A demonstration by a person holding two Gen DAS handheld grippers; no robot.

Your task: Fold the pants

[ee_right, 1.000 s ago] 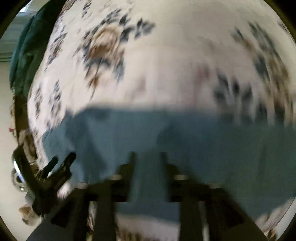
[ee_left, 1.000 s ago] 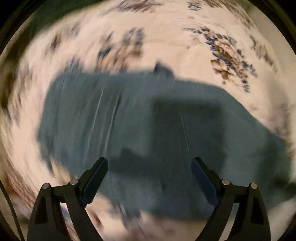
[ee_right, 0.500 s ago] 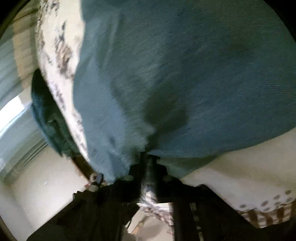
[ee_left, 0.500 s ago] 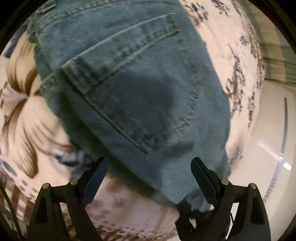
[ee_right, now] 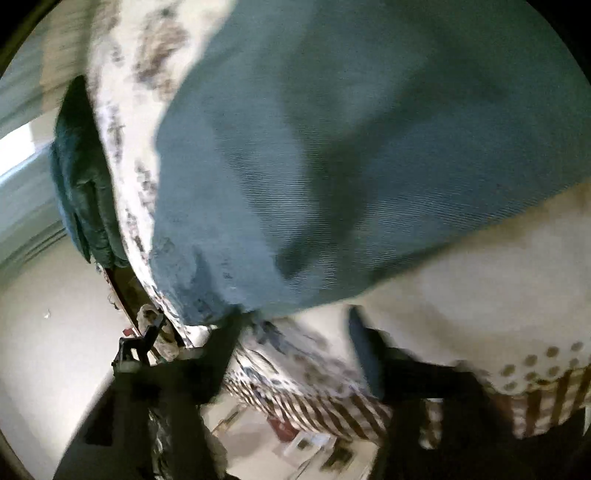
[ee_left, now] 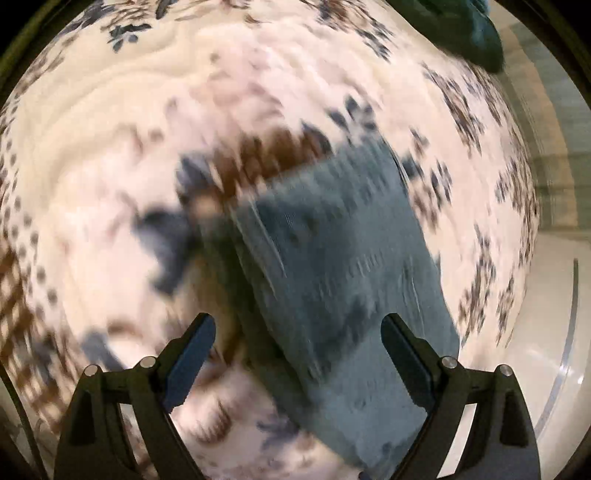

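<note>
The blue denim pants (ee_left: 343,266) lie folded on a white floral bedspread (ee_left: 110,147), blurred by motion in the left wrist view. My left gripper (ee_left: 297,343) is open and empty, held above the near end of the pants. In the right wrist view the pants (ee_right: 332,147) fill the upper frame. My right gripper (ee_right: 295,343) is open just below the fabric's lower edge, its jaws apart and holding nothing.
A dark teal cushion (ee_left: 469,33) lies at the bed's far right edge and shows in the right wrist view (ee_right: 85,199) at left. The bed edge with a striped skirt (ee_right: 332,402) drops to a pale floor (ee_right: 48,350) with small clutter.
My right gripper was shut on the pants' edge and has opened, letting the fabric go. My left gripper has pulled back and swung, so the pants look smaller and farther away.
</note>
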